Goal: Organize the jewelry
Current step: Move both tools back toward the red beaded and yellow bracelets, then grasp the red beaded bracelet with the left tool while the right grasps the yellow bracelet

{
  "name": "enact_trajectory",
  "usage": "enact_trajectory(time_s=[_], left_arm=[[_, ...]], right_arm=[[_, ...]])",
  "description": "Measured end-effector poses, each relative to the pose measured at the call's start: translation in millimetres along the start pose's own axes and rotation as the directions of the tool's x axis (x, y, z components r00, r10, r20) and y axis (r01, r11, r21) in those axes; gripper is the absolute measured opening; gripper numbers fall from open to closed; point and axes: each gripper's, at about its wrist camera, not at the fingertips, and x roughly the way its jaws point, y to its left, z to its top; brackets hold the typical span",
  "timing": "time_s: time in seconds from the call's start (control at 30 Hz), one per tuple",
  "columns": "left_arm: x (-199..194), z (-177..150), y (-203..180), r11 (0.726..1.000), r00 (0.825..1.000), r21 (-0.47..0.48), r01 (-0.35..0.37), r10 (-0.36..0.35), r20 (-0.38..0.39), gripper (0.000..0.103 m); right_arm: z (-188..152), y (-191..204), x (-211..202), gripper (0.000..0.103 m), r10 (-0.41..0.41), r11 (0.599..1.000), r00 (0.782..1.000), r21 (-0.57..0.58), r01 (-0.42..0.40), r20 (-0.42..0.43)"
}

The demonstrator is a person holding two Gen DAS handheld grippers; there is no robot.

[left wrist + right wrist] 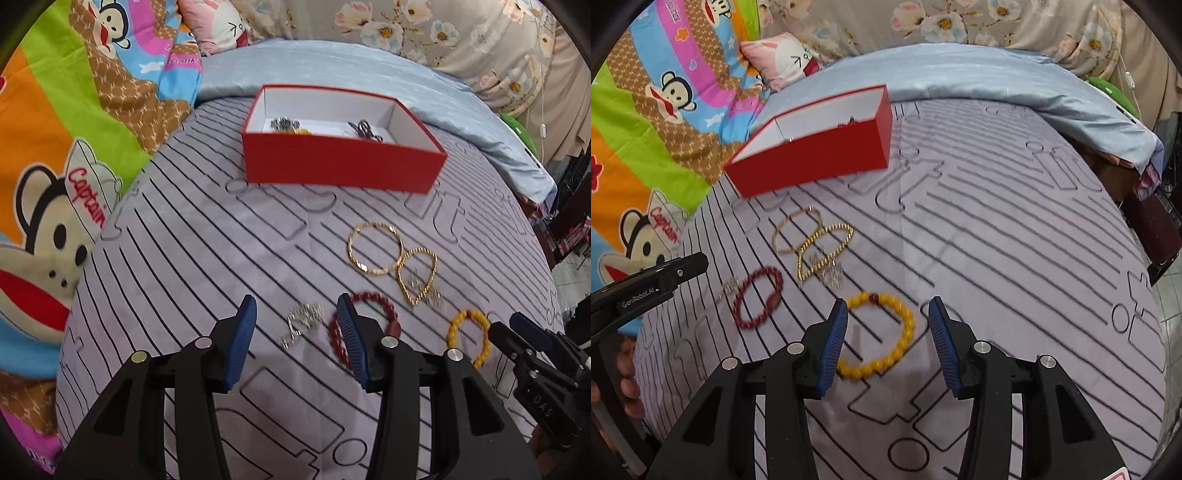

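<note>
A red box (343, 166) with a white inside sits on the striped bed sheet and holds some dark jewelry (286, 124). It also shows in the right wrist view (816, 162). My left gripper (297, 314) is open above a silver chain (304, 317), beside a red bead bracelet (365, 325). My right gripper (888, 317) is open over a yellow bead bracelet (882, 332), which also shows in the left wrist view (469, 336). Two gold bracelets (376, 247) (417, 273) lie between these and the box.
A colourful monkey-print quilt (55, 147) lies to the left. A pale blue blanket (369, 66) and a floral cover (443, 29) lie behind the box. The bed's edge (1145, 258) drops off to the right.
</note>
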Motion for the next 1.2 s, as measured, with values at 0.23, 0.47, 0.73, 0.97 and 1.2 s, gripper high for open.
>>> enact_trajectory(time_s=[0.23,0.47,0.73,0.97,1.2], left_arm=[[8.9,-17.1,-5.3,1.0,0.999,-0.004,0.001,-0.002,-0.042,0.044],[14.9,-18.8,-5.5,1.0,0.999,-0.013,-0.003,0.002,-0.053,0.044],[20.0,-20.6,-11.9,1.0,0.998,-0.001,-0.003,0.003,-0.062,0.053],[27.8,-23.8,-17.2,1.0,0.997,0.017,-0.009,0.011,-0.073,0.053],[33.2,-25.8,-21.7,0.998,0.997,0.049,-0.039,0.042,-0.06,0.052]], right_arm=[[-7.7,-2.0,13.2,0.045,-0.013,1.0,1.0,-0.003,0.013,-0.024],[-7.2,-0.5,18.2,0.043,-0.027,0.999,0.999,-0.018,0.026,-0.021],[-6.2,2.0,21.3,0.035,-0.056,0.998,0.998,-0.039,0.056,0.002],[-9.2,5.8,21.6,0.033,-0.082,0.994,0.996,-0.068,0.083,0.016],[-9.9,6.8,21.1,0.033,-0.086,0.993,0.996,-0.074,0.087,0.014]])
